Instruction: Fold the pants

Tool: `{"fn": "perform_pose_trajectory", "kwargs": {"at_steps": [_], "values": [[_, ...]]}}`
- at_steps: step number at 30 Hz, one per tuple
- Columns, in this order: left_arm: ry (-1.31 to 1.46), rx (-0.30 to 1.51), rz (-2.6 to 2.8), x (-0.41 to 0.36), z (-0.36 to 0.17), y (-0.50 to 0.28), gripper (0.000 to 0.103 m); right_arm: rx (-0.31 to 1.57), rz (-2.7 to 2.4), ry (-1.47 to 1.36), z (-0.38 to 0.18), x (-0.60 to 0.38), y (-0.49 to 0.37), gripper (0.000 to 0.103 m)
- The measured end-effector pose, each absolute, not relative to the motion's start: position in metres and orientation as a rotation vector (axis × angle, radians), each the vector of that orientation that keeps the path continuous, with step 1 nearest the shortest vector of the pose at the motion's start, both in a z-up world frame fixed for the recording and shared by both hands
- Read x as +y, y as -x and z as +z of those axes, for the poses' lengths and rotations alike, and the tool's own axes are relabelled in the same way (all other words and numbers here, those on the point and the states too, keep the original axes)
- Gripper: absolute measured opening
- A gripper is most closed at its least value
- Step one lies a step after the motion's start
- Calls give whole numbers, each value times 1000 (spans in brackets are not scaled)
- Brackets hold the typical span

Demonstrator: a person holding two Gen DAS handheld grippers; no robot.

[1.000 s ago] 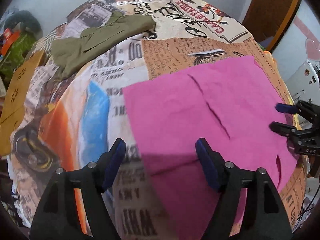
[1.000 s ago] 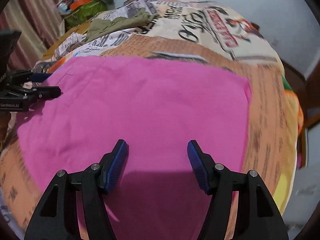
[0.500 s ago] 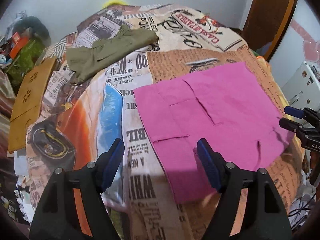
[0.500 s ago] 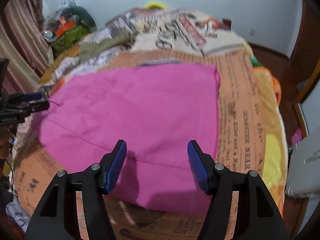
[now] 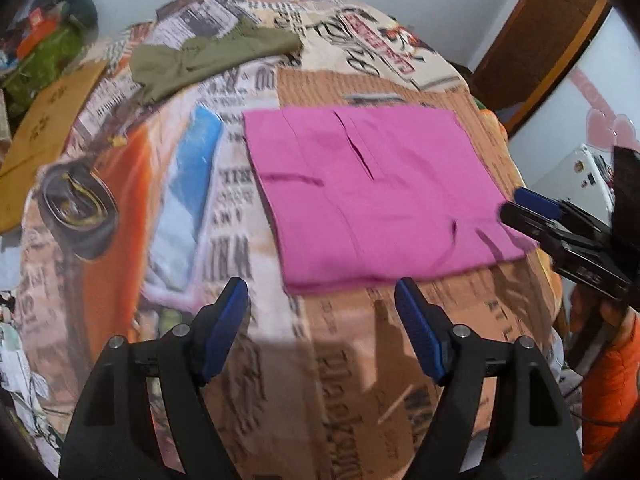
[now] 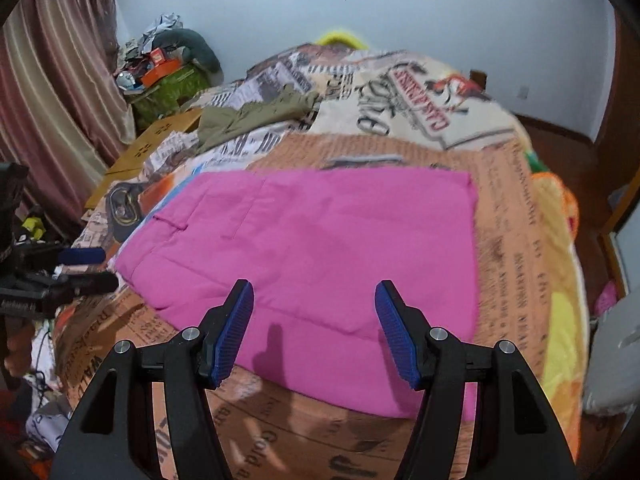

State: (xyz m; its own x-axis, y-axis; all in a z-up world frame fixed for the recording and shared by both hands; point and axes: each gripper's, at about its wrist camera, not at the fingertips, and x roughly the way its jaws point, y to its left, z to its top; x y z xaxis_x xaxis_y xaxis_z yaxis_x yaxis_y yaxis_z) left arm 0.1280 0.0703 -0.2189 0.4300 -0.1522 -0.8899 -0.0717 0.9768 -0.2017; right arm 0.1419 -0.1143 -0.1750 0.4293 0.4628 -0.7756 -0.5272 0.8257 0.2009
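Pink pants (image 5: 372,188) lie folded into a flat rectangle on the bed; they also show in the right wrist view (image 6: 320,256). My left gripper (image 5: 322,324) is open and empty, held back from the near edge of the pants. My right gripper (image 6: 314,322) is open and empty, above the near edge of the pants. The right gripper shows in the left wrist view (image 5: 524,208) by the pants' right corner. The left gripper shows in the right wrist view (image 6: 92,268) off the pants' left corner.
The bed has a newspaper-print cover (image 5: 360,352). Olive-green clothing (image 5: 208,56) lies at the far side of the bed (image 6: 256,116). A cardboard box (image 6: 152,144) and clutter (image 6: 168,64) stand left of the bed. A white appliance (image 5: 576,176) stands at right.
Both grippers have drawn back and up from the pink pants, which now lie farther away and flat on the bed. Both stay open.
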Motion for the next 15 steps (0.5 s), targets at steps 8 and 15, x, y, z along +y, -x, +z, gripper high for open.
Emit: {"fn": "perform_pose_trajectory", "kwargs": {"at_steps": [8, 15], "values": [[336, 1186, -103, 57, -234, -131, 80, 1010, 644, 42, -202, -104, -141, 59], [519, 1161, -157, 61, -243, -142, 92, 1047, 660, 54, -214, -104, -141, 59]]}}
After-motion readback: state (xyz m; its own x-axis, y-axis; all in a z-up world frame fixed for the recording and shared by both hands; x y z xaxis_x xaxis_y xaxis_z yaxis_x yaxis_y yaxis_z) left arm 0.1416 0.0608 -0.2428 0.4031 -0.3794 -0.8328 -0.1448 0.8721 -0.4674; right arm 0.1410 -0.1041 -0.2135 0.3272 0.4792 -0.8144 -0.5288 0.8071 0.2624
